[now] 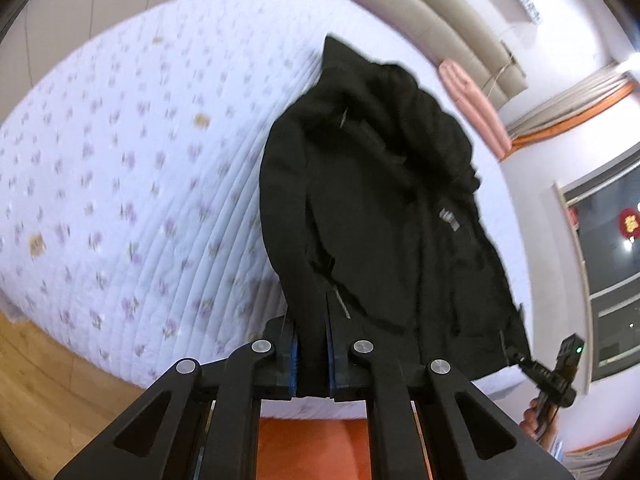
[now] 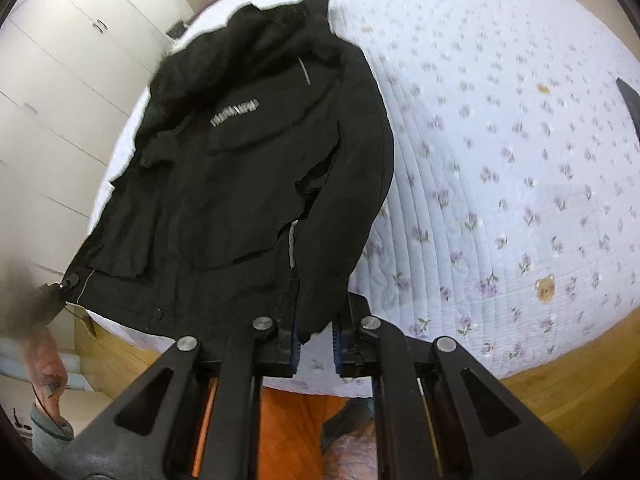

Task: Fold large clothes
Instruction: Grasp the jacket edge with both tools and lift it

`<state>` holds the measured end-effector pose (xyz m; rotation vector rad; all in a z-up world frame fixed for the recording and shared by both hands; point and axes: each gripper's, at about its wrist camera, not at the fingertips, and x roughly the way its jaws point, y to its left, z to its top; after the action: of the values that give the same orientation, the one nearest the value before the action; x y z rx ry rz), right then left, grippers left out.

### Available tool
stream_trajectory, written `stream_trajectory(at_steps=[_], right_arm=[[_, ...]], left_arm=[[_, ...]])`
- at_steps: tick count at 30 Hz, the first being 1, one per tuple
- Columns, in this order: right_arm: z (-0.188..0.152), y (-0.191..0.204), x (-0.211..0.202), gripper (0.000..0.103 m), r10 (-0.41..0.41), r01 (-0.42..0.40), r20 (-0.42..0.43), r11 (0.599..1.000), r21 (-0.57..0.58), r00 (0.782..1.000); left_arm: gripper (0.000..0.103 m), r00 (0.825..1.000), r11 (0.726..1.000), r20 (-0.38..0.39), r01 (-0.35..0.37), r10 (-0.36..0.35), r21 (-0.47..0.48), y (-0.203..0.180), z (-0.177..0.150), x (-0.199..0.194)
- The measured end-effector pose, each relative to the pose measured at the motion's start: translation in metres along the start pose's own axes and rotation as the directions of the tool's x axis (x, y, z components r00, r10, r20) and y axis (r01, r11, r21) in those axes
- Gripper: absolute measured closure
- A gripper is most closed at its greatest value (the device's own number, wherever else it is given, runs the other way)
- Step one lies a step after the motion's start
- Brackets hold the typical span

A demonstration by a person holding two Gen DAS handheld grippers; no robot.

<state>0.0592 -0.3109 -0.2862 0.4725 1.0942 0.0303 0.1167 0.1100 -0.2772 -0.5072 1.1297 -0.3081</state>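
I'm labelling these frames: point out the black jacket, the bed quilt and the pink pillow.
black jacket [image 2: 240, 168]: right wrist view, chest panel.
bed quilt [image 1: 120, 160]: left wrist view, bare floral area.
pink pillow [image 1: 476, 108]: left wrist view, its middle.

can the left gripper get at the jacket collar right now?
Probably not as is: the left gripper is shut on the black jacket hem, and the collar lies at the far end on the quilted bed. It would have to let go first.

Bright, even room light, soft shadows only. Heavy fisheye bending, dark corners. Motion blur smears the quilt [image 1: 120, 184] print and the hand [image 2: 44, 364] at left; jacket [image 2: 240, 168] detail sinks into black.
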Motion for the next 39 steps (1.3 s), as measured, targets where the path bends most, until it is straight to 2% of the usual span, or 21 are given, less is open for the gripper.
stream_trajectory(at_steps=[6, 10, 15, 20, 24, 28, 32, 35, 39], right_arm=[[0.029, 0.001, -0.007, 0.094, 0.006, -0.006, 0.008, 1.0, -0.011, 1.0], [0.065, -0.01, 0.004, 0.094, 0.051, -0.051, -0.024, 0.999, 0.006, 0.998], [0.118, -0.003, 0.022, 0.094, 0.09, -0.095, -0.08, 0.993, -0.064, 0.993], [0.15, -0.001, 0.03, 0.094, 0.081, -0.086, -0.159, 0.996, -0.029, 0.984], [0.177, 0.0, 0.012, 0.094, 0.076, -0.073, -0.175, 0.997, 0.023, 0.982], [0.228, 0.019, -0.009, 0.094, 0.058, -0.057, -0.132, 0.998, 0.012, 0.99], [0.289, 0.041, -0.023, 0.094, 0.053, -0.055, -0.063, 0.998, -0.028, 0.997], [0.343, 0.06, -0.02, 0.094, 0.04, -0.04, -0.004, 0.996, -0.079, 0.999], [0.418, 0.074, 0.014, 0.094, 0.012, -0.008, 0.036, 0.994, -0.106, 0.999]], left_arm=[[0.093, 0.999, 0.998, 0.039, 0.022, -0.024, 0.059, -0.014, 0.044, -0.002], [0.093, 0.998, 0.996, 0.027, 0.053, -0.055, 0.075, -0.015, 0.085, 0.025], [0.093, 1.0, 0.985, -0.006, 0.019, -0.018, 0.169, -0.035, 0.131, 0.062], [0.093, 0.999, 0.987, -0.037, -0.01, 0.016, 0.158, -0.048, 0.152, 0.073], [0.093, 0.999, 0.99, -0.032, -0.001, 0.006, 0.144, -0.066, 0.182, 0.059], [0.092, 0.999, 0.985, 0.034, -0.002, -0.004, 0.171, -0.097, 0.237, 0.038], [0.092, 0.997, 0.983, 0.078, 0.0, -0.015, 0.182, -0.121, 0.295, 0.04], [0.092, 0.994, 0.984, 0.11, -0.019, 0.0, 0.178, -0.135, 0.345, 0.06], [0.092, 0.99, 0.986, 0.14, -0.036, 0.014, 0.162, -0.144, 0.412, 0.111]])
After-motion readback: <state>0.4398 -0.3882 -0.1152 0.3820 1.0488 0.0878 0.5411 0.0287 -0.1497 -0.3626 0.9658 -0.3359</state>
